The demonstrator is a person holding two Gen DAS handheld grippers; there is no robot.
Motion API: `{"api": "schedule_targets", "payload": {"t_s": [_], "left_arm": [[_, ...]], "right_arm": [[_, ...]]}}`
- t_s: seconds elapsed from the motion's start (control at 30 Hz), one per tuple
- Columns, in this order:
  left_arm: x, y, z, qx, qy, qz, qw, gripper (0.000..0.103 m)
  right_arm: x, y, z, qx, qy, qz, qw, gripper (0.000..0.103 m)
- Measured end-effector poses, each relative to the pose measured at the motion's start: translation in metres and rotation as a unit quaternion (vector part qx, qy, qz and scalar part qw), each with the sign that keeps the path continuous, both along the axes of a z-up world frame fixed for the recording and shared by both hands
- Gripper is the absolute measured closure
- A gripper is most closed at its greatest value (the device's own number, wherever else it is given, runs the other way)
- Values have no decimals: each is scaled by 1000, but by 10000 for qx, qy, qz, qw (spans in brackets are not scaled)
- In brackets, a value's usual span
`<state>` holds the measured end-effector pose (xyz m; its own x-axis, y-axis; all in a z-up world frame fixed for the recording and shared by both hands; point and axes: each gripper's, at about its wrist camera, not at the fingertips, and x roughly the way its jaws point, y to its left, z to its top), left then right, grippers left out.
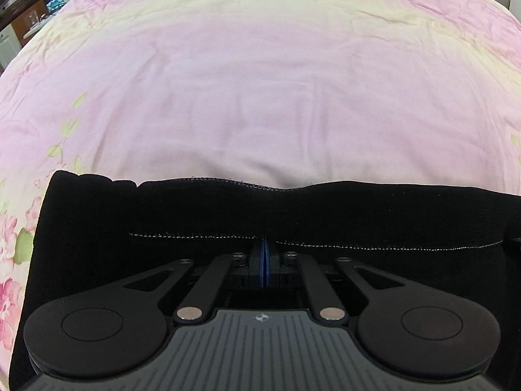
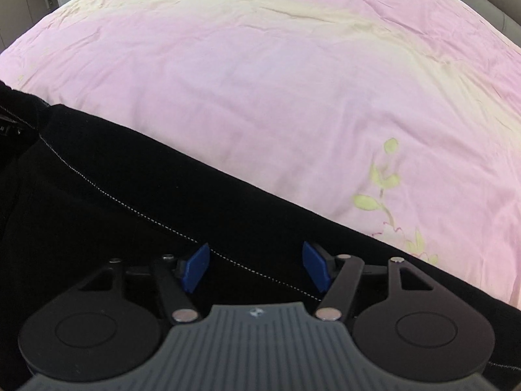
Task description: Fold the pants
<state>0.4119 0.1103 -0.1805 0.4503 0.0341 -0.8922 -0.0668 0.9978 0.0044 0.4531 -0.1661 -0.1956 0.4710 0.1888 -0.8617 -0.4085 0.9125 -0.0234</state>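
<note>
A pink floral bedspread point(image 1: 260, 81) covered the bed. Our left hand-held gripper point(image 1: 264, 254) pinched the black pants point(image 1: 228, 208) at six o'clock; the right hand-held gripper point(image 2: 255, 265) stood wide above them. Lifting one-sided could bunch the fold.

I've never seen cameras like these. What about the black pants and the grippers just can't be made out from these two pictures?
- Black pants: left wrist view shows one hemmed edge; the left gripper covers the rest.
- Whether its shut blue pads pinch cloth: contact hidden.
- Right wrist view: pants run off the left and bottom edges; the open right gripper hides more.
- Small label at the left edge: unreadable.
- Furniture beyond the pink floral bedspread: tiny, warped.
</note>
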Motion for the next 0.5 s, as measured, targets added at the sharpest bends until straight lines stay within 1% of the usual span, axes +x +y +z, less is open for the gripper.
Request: {"api": "schedule_targets", "payload": {"t_s": [0.07, 0.1, 0.17, 0.2, 0.33, 0.43, 0.5], "left_arm": [[-12, -5, 12, 105, -54, -27, 9999, 97], [-18, -7, 19, 166, -84, -87, 9998, 88], [-26, -13, 28, 319, -294, -215, 9988, 76], [-31, -17, 35, 370, -383, -278, 9982, 74], [-48, -49, 60, 179, -506, -589, 9968, 71], [-61, -87, 75, 115, -571, -934, 9939, 71], [-61, -115, 79, 60, -582, -1158, 9915, 71]], "right_arm": [[-5, -7, 10, 117, 10, -49, 9999, 44], [-10, -22, 17, 219, 39, -125, 9997, 44], [-23, -37, 27, 385, 113, -216, 9990, 43], [-33, -53, 31, 419, 132, -281, 9986, 43], [-60, -114, 44, 537, 255, -775, 9952, 42], [-80, -170, 56, 616, 349, -1326, 9886, 42], [-97, -215, 66, 676, 367, -1722, 9821, 43]]}}
